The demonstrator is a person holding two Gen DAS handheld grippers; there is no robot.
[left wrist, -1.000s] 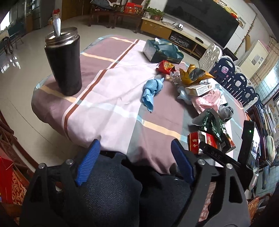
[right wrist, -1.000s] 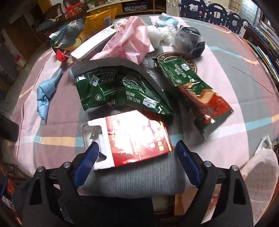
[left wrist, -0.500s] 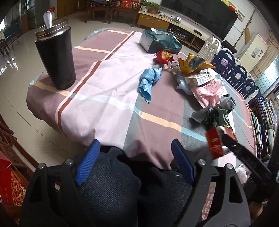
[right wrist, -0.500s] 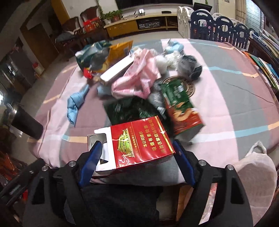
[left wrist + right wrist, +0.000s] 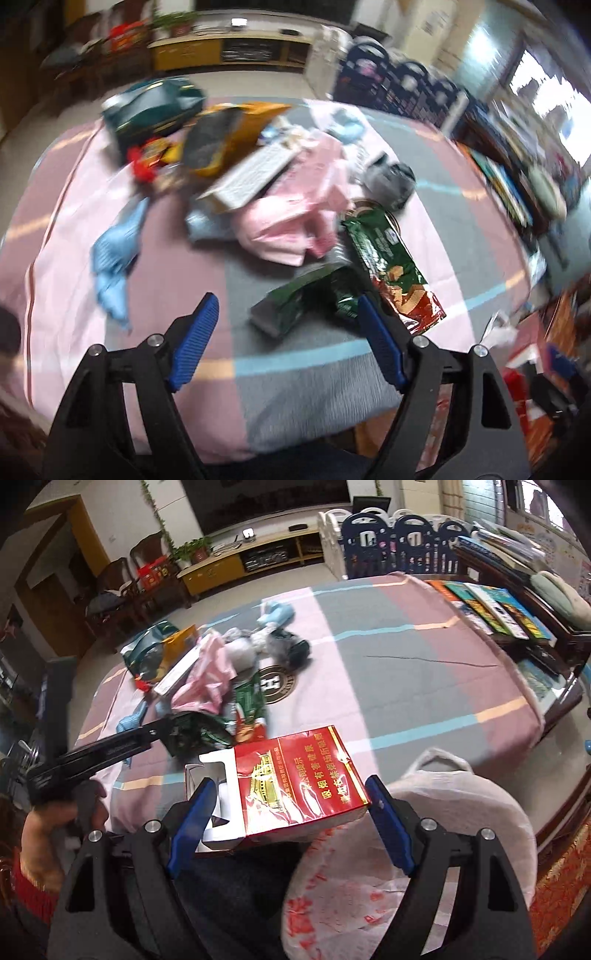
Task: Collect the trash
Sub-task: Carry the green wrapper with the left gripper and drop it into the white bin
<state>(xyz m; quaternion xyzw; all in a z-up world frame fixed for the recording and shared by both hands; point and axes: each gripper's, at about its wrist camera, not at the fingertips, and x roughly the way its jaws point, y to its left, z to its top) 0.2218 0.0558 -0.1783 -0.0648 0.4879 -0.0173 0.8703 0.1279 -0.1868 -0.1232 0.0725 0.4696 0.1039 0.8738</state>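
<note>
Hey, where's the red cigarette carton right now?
In the right wrist view the red cigarette carton sits between the right gripper's blue pads, lifted off the table, just above the white plastic bag at the table's near edge.

Trash pile on tabletop point(image 5: 424, 672)

Carton point(image 5: 295, 779) sits above the bag point(image 5: 443, 834) at the near edge; wrappers point(image 5: 207, 731) lie behind, to the left.

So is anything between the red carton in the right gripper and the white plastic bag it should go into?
Nothing visible blocks it. The red carton is clamped in the right gripper, off the table. The white plastic bag sits just below and to its right at the table edge, though its mouth looks slack rather than held open.
</note>
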